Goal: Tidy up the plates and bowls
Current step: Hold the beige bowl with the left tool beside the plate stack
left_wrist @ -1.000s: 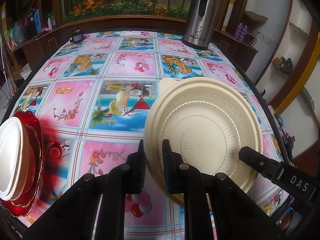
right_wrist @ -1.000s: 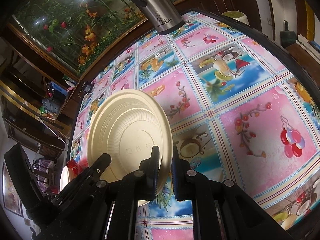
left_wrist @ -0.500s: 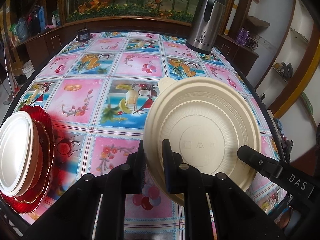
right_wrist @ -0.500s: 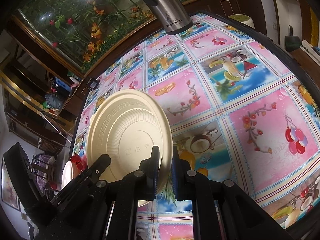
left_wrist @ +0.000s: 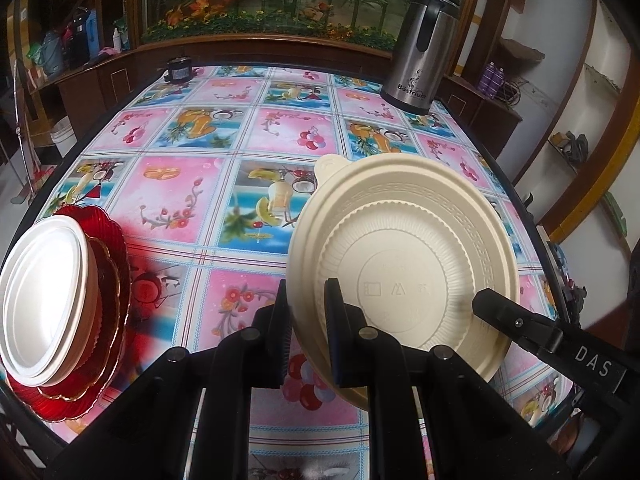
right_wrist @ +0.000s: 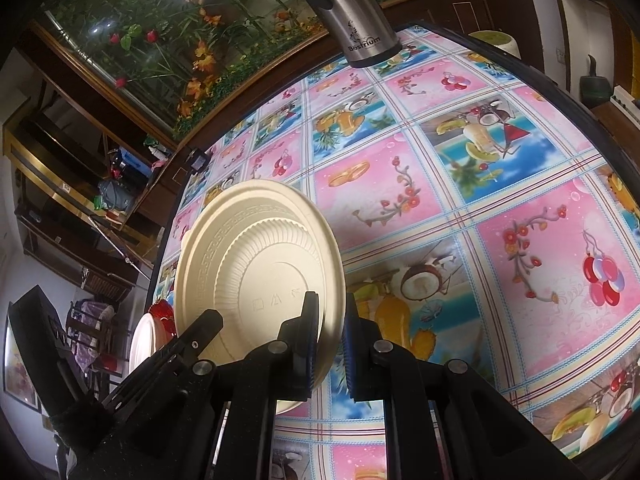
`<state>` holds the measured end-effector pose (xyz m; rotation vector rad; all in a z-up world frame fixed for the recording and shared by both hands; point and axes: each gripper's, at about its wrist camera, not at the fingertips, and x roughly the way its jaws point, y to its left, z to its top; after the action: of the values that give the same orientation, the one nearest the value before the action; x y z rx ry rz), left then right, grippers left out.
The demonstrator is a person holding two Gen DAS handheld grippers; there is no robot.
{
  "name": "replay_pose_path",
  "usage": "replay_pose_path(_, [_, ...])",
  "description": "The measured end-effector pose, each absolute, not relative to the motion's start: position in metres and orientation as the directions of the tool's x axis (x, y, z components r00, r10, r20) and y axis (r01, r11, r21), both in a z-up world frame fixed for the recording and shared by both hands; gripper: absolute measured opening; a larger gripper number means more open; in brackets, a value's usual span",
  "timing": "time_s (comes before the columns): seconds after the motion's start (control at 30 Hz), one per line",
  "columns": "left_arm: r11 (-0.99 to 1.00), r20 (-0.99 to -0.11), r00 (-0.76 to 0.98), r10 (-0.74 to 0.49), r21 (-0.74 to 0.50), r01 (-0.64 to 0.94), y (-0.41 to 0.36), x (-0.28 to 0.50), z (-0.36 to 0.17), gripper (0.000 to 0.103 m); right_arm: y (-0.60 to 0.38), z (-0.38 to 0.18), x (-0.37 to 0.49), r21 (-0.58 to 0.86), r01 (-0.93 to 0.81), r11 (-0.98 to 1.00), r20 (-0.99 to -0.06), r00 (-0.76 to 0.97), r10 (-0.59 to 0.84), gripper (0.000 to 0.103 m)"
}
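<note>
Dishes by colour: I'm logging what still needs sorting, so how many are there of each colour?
Cream: 1, the plate held up by both tongs.
White: 2 bowls, nested, as far as the rims show.
Red: 2 glass plates, stacked under the bowls.
Total: 5

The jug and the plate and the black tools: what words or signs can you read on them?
"Bastrium", as far as it can be read, on the steel jug, under a small emblem.
"DAS" in white on the right tool.
A square, a triangle and a third mark, too faint to read, pressed into the plate bottom.
No other writing shows.
</note>
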<state>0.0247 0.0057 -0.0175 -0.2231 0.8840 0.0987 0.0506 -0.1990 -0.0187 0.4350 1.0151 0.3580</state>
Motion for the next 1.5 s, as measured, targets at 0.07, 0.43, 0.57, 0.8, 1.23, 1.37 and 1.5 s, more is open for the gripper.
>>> replay_pose_path(0.07, [0.972, -0.775, 0.632, -0.005, -0.153, -0.18, 0.007, 0.023, -0.017, 0.013, -0.198, -0.018, 0.05, 0.508, -0.09, 0.857, -0.731, 0.482, 0.484, 0.011])
replay_pose_path(0.43, [0.97, -0.773, 0.634, 0.003, -0.151, -0.188, 0.01, 0.02, -0.016, 0.013, -0.194, -0.017, 0.049, 0.516, -0.104, 0.85, -0.724, 0.479, 0.497, 0.011])
replay_pose_path(0.57, [0.969, -0.772, 0.636, 0.017, -0.145, -0.202, 0.014, 0.016, -0.015, 0.013, -0.191, -0.017, 0.048, 0.522, -0.114, 0.845, -0.719, 0.475, 0.508, 0.011])
replay_pose_path(0.8, [0.962, -0.769, 0.638, 0.039, -0.143, -0.232, 0.024, 0.009, -0.013, 0.013, -0.18, -0.016, 0.047, 0.531, -0.146, 0.835, -0.711, 0.458, 0.533, 0.011])
replay_pose_path(1.23, [0.941, -0.752, 0.655, 0.073, -0.165, -0.295, 0.053, -0.012, 0.001, 0.013, -0.147, -0.006, 0.043, 0.533, -0.228, 0.815, -0.695, 0.431, 0.576, 0.011])
replay_pose_path(1.37, [0.935, -0.749, 0.659, 0.075, -0.177, -0.307, 0.061, -0.02, 0.004, 0.013, -0.139, -0.004, 0.042, 0.532, -0.248, 0.81, -0.692, 0.424, 0.584, 0.011])
replay_pose_path(1.5, [0.931, -0.741, 0.667, 0.073, -0.189, -0.312, 0.067, -0.027, 0.008, 0.013, -0.132, -0.001, 0.039, 0.53, -0.263, 0.806, -0.69, 0.418, 0.59, 0.011])
